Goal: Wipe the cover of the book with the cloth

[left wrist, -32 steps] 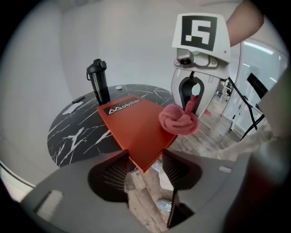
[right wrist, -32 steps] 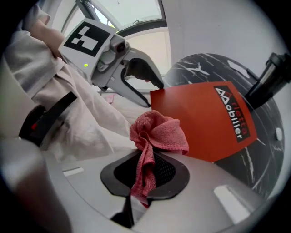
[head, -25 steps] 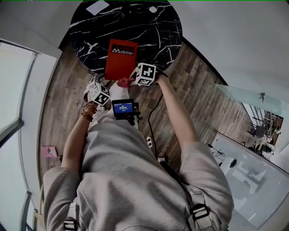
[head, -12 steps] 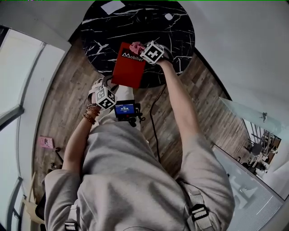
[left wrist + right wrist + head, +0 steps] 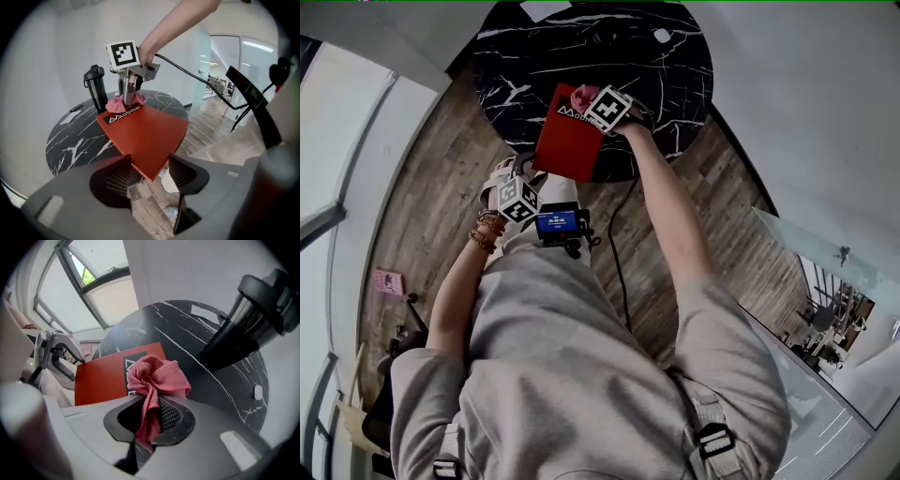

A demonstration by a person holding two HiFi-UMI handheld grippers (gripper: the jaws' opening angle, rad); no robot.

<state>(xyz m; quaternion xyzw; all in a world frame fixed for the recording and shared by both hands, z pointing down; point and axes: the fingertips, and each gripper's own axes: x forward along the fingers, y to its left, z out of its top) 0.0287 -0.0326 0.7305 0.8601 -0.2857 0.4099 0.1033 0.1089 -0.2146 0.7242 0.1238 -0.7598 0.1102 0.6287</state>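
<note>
Book [image 5: 567,145]: red cover, smooth, matt to semi-matt; cloth [image 5: 157,376]: pink fabric w/ looped nap, rough, non-reflective. Table [image 5: 675,75]: black stone-look surface w/ white veins, polished, slight sheen; bottle [image 5: 96,89]: black, smooth, satin finish, material n/d (plastic or coated metal). Floor [image 5: 431,216]: wood planks, visible grain, matt; sweater [image 5: 581,356]: grey knit fabric, soft, matt.

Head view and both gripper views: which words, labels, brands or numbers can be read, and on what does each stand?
"Mobilier", white on a black strip, with a logo before it: on the cover of the red book.
On the small blue screen at the person's chest: figures, too small to read.
On the marker cubes: square patterns only, no words.
On the white slip on the table: nothing can be made out.
</note>
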